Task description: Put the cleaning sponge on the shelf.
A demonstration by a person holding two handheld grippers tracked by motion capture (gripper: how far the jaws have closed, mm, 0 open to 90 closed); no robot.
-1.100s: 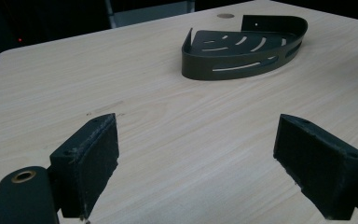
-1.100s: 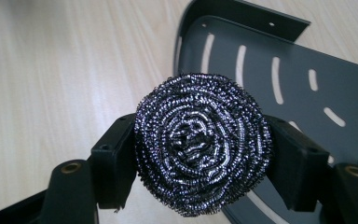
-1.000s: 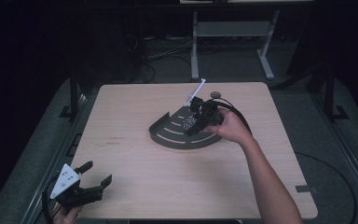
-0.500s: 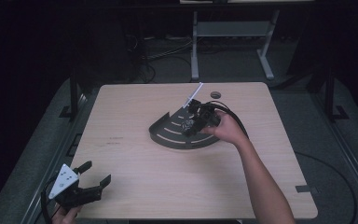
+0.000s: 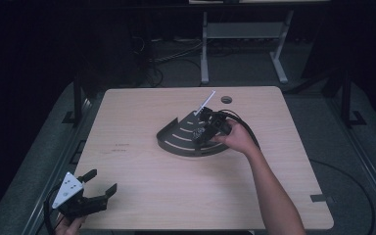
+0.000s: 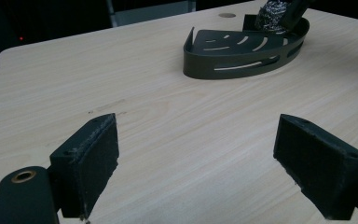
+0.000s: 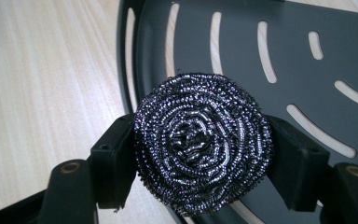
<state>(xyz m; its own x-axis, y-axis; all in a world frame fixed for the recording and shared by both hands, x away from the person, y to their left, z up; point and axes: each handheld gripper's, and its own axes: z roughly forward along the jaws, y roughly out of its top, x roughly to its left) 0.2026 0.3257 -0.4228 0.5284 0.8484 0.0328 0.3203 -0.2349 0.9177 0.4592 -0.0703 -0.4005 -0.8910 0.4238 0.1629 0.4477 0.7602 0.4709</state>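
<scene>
So the right gripper has its jaws clamped on a round steel wool scrubber, holding it right over the dark slotted corner tray that sits around the middle of the wooden table. The left gripper is way off at the near left corner of the table, jaws spread wide with nothing between them.

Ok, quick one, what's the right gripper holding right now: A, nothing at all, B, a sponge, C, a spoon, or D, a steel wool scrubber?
D: the right gripper has its jaws pressed on either side of a coiled steel wool scrubber, above the dark slotted tray.
</scene>
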